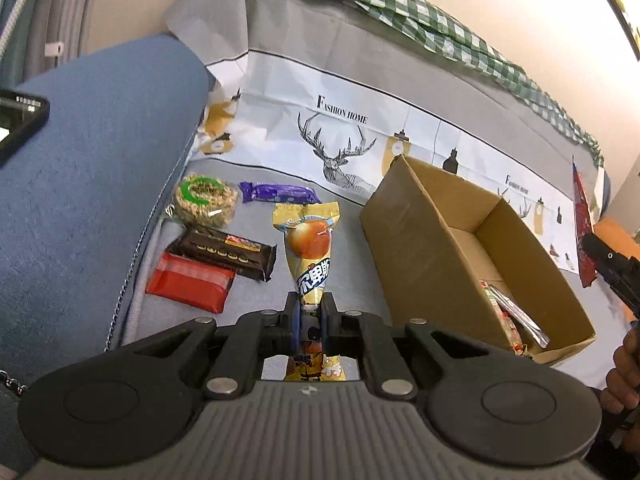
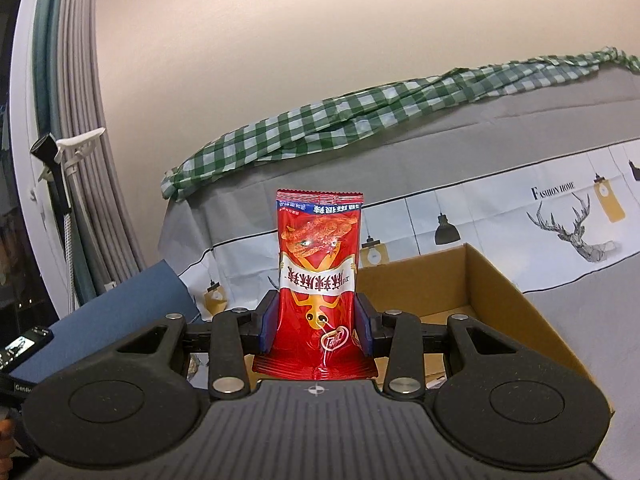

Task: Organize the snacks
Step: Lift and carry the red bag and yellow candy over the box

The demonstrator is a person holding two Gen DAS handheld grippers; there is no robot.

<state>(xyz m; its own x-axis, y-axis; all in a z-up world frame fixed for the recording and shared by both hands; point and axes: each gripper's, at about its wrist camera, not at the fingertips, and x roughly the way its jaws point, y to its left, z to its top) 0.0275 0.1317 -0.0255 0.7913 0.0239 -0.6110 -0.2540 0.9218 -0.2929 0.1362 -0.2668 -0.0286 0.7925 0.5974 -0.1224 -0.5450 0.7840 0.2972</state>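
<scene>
Two snacks are in the air at once. The left claw (image 1: 311,307) is clamped hard on the narrow waist of a yellow snack packet (image 1: 309,248), jaws pinched almost together, the packet sticking out ahead of it above the grey sofa seat (image 1: 256,300). The right claw (image 2: 316,322) grips a red spicy snack bag (image 2: 318,264) by its lower half, jaws partway apart with the bag filling the gap, the bag standing upright.

The cardboard box (image 1: 420,248) sits at about three o'clock from the yellow packet in the left view, open-topped, with a few wrappers (image 1: 516,316) already lying in its near corner. In the right view the same box lies just behind the red bag, its rim running off toward four o'clock.

So the step in hand looks like carrying: both picks are made and neither bag is in the box yet.

Still waiting on the seat, out at nine to eleven o'clock from the yellow packet: a dark chocolate bar (image 1: 224,254), a flat red packet (image 1: 190,282), a round noodle cake (image 1: 205,200) and a purple wrapper (image 1: 280,193).

Next, I'd say each claw needs to get over the box opening, clear the cardboard wall, then let go low enough that the bags drop inside. The two claws will want to go one at a time so they don't crowd each other.
</scene>
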